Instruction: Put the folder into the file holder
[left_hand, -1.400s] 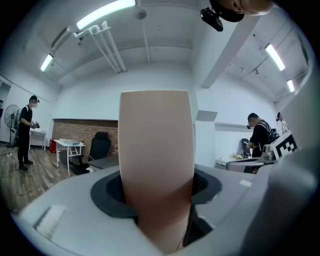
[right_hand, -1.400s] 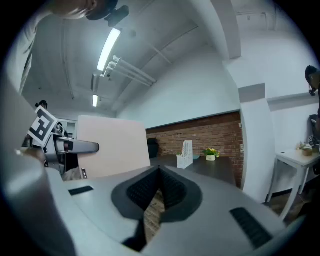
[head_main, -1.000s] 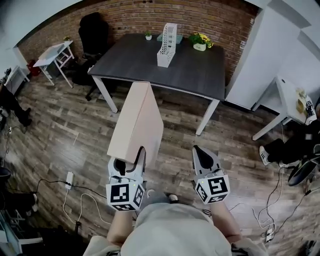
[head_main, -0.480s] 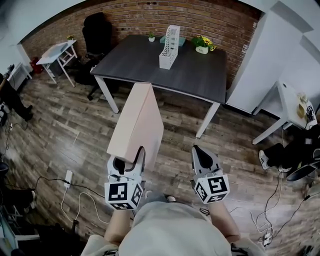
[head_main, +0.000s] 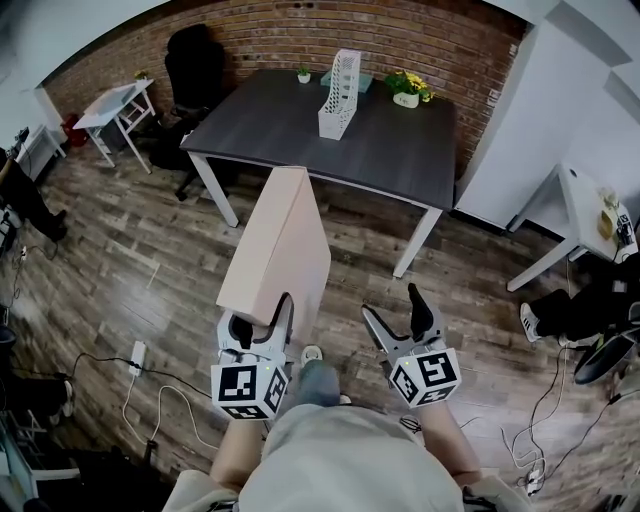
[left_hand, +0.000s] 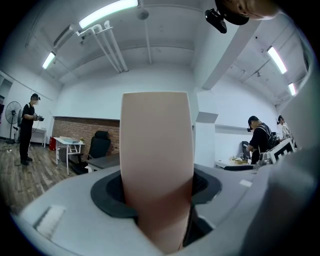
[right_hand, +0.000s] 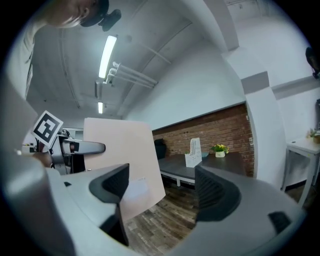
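My left gripper (head_main: 262, 322) is shut on the near end of a thick pale pink folder (head_main: 280, 245), which sticks out ahead of it above the floor. In the left gripper view the folder (left_hand: 156, 150) stands between the jaws and fills the middle. My right gripper (head_main: 396, 308) hangs beside it to the right, its jaws opening with nothing between them; its own view shows the folder (right_hand: 127, 160) off to the left. The white file holder (head_main: 339, 80) stands upright on the dark table (head_main: 300, 125) far ahead, and appears small as the file holder (right_hand: 193, 152) in the right gripper view.
A black office chair (head_main: 193, 65) stands left of the table, with a small white table (head_main: 115, 103) beyond it. Potted plants (head_main: 405, 88) sit at the table's back edge. Another white desk (head_main: 590, 215) is at right. Cables (head_main: 140, 385) trail on the wooden floor. People stand around the room.
The right gripper's jaws, shut one second and half a second ago, now stand apart. The left gripper still holds the folder in the same place.
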